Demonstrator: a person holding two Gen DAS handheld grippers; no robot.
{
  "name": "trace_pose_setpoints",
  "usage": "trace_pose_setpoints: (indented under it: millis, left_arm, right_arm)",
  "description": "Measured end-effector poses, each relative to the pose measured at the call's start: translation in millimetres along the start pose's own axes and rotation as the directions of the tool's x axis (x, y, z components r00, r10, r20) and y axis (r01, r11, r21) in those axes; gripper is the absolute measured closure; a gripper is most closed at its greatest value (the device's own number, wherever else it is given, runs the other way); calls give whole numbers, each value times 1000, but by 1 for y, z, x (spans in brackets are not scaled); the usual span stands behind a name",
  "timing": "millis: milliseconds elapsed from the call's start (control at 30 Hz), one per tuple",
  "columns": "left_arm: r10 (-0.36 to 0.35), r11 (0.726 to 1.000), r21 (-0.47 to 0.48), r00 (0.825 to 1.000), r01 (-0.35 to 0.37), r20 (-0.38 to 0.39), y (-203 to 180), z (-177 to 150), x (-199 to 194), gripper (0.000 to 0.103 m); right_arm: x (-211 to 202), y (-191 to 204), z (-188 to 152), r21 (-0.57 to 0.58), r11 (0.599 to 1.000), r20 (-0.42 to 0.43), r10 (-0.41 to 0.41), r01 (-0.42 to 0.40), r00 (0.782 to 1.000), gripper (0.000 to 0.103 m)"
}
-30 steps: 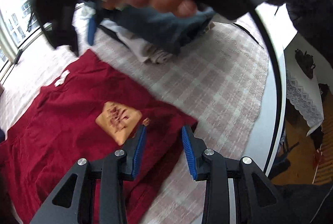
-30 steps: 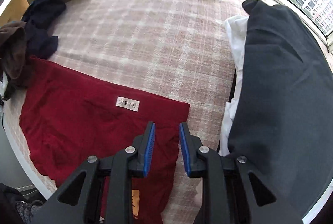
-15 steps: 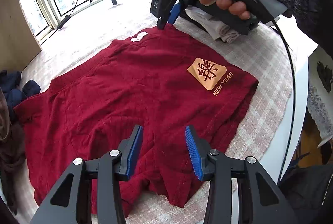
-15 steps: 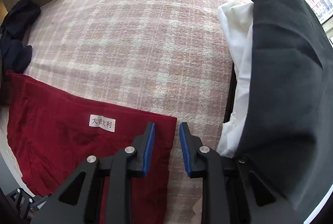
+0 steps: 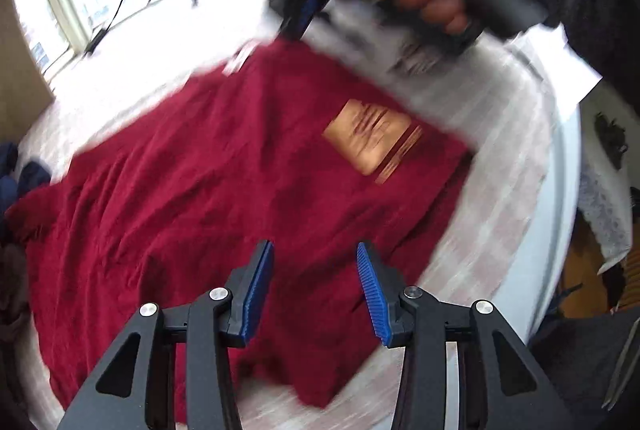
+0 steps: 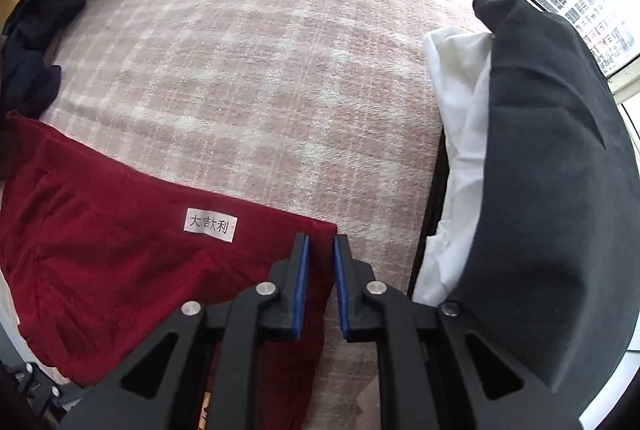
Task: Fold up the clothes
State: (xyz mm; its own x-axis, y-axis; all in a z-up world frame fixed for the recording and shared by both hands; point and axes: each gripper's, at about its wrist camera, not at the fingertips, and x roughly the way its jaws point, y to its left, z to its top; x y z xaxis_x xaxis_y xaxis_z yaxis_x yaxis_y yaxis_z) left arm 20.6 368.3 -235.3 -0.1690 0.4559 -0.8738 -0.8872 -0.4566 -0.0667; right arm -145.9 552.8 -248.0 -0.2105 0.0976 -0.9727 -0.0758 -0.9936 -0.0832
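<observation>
Left tool, jaws apart and empty, above the near hem of the red shorts, spread flat on the checked cloth covering the desk. Gold print on the shorts' right side. Beyond, right hand gripping the right tool, its narrow jaws closing over the waistband corner, pads not yet pressing fabric. White label just left. Folded pile at right; dark clothes far left.

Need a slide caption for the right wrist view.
Right gripper closing over the red shorts' waistband corner, beside a folded pile.
</observation>
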Motion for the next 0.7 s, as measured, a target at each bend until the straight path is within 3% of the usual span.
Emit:
trace_pose_setpoints:
  millis: [167,300,400,433,500,533,600,700]
  left_arm:
    - [-91,989,126,993,80,81,-51,33,7,56]
    - [-59,982,181,996,47,62,-71,41,33,55]
    - [-38,987,158,998,30,43,-70,43,47,54]
    - [-35,989,143,999,28,41,-68,43,50,57]
    - [-41,993,108,999,37,36,-64,45,51,91]
    - [-54,994,94,998,51,32,-62,47,50,98]
    - [-89,995,44,996,88,30,-56,48,44,99]
    - [-156,985,-65,985,161,80,-36,46,14,99]
  right_arm:
    - [1,-9,3,39,997,-39,61,-59,997,82]
    - [0,-22,3,69,989,-60,138,-133,989,82]
    - [0,-31,1,89,981,-58,179,-174,982,82]
    - [-1,-31,-1,88,981,-53,180,-175,982,82]
    - [-1,-30,-4,73,984,-41,166,-162,985,83]
    - [-2,-29,-6,64,986,-31,157,-155,987,85]
    - [-5,-28,-9,51,989,-20,142,-141,990,94]
    - [-14,-37,-12,97,976,3,194,-193,981,95]
